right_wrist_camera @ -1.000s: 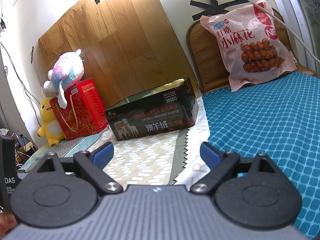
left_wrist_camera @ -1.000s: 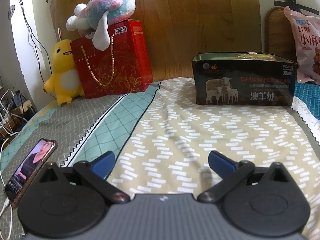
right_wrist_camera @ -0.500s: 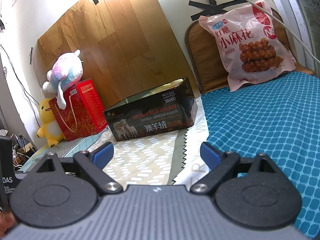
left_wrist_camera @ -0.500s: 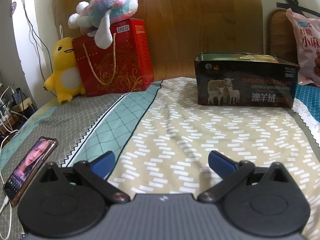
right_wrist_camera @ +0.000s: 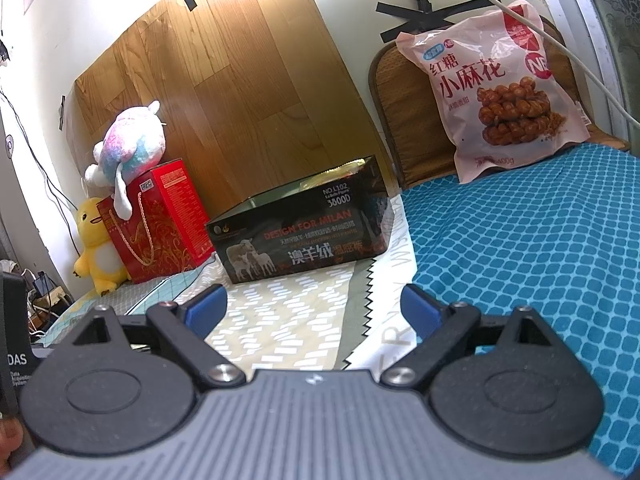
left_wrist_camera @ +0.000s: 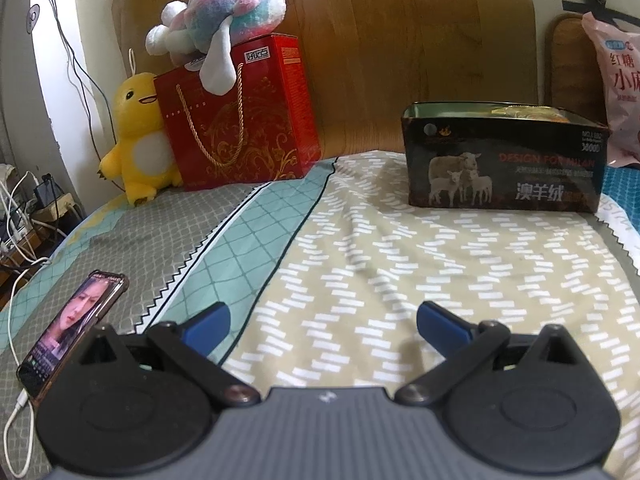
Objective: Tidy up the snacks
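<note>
A dark open box with sheep printed on it (left_wrist_camera: 504, 164) stands on the bed near the headboard, with yellow packets just showing over its rim; it also shows in the right wrist view (right_wrist_camera: 300, 236). A big pink snack bag of twisted dough sticks (right_wrist_camera: 500, 88) leans upright against a woven chair back, and its edge shows in the left wrist view (left_wrist_camera: 616, 84). My left gripper (left_wrist_camera: 322, 326) is open and empty, low over the beige bedspread. My right gripper (right_wrist_camera: 314, 308) is open and empty, well short of the box and the bag.
A red gift bag (left_wrist_camera: 236, 116) stands at the back left with a pastel plush toy (left_wrist_camera: 224, 12) on top and a yellow plush duck (left_wrist_camera: 136, 140) beside it. A phone (left_wrist_camera: 72, 332) lies on the bed at my left, on a white cable. Blue patterned cloth (right_wrist_camera: 540, 248) covers the right side.
The left gripper's view has shifted slightly right and down, so the snack bag slides toward the frame edge. The right gripper's view has barely shifted. Both grippers stay open.
</note>
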### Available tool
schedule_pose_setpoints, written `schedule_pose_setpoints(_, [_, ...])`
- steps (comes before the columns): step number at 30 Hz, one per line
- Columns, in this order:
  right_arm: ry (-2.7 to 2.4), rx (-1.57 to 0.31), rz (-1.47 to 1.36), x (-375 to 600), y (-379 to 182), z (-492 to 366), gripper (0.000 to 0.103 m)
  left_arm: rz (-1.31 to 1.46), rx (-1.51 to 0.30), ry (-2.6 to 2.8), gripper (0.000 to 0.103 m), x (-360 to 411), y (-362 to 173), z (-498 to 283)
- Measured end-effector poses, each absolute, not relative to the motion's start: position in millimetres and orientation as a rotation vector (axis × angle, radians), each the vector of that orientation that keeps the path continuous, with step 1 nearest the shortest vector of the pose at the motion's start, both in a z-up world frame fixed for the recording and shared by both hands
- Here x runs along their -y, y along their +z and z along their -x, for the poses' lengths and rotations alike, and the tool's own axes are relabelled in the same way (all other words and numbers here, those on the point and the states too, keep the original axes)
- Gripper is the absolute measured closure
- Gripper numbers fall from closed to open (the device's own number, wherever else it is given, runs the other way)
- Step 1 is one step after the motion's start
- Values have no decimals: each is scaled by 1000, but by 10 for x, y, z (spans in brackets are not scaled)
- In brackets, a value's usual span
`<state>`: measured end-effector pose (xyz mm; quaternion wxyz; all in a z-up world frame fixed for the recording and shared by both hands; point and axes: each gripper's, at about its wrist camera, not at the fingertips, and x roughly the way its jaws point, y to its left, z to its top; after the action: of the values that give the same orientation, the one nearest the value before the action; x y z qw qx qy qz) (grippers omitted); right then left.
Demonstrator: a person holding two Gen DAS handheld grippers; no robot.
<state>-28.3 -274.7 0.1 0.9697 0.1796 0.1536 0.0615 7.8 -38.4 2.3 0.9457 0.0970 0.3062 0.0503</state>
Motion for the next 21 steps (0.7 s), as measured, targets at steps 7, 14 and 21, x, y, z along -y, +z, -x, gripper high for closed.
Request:
schedule_pose_setpoints(7, [124,-310,-363,2744,2,285,8,-171,-623,108,0,347,37,-72])
schedule_pose_setpoints(14, [123,-309,-365,2747,3,286,8,-230,-551,165,0,377,42,0])
schedule_pose_setpoints(21, [120,-307,-366,2746,10,296,8,-253,-557,172,0,364,89,-7])
